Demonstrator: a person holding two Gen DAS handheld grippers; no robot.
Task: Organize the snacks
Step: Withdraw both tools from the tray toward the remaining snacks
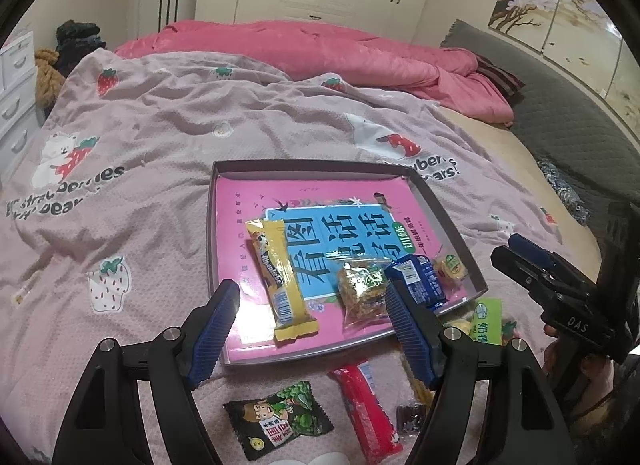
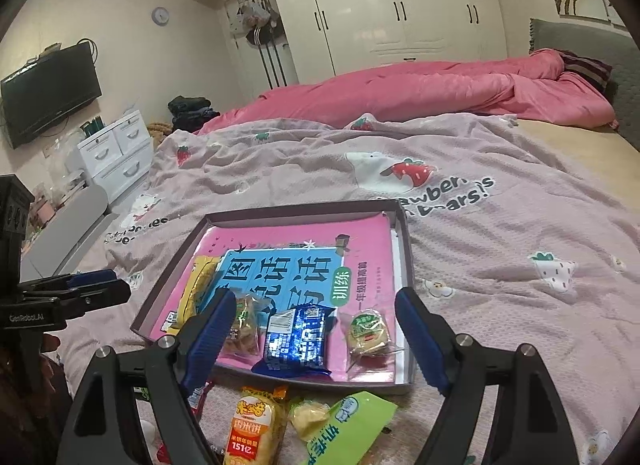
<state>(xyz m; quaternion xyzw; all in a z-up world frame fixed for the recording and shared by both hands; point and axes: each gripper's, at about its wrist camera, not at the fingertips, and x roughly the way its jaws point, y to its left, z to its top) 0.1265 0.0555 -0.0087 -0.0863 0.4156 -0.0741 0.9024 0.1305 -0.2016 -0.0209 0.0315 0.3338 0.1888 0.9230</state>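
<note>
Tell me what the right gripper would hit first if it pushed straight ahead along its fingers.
Most likely the blue snack packet lying in the tray: it sits centred between the open, empty right gripper fingers. Depth is unclear, so the tray's near rim might come first.

the far half of the shallow grey tray (image 2: 404,261) lies bare of snacks, open to approach from above. its near half is crowded by a yellow bar (image 1: 282,281), a clear-wrapped cake (image 1: 362,289), a blue packet (image 2: 298,339) and a round biscuit (image 2: 368,333). loose packets (image 2: 256,421) line the bedspread (image 1: 160,137) before the tray's near rim, while both its sides stay free.
</note>
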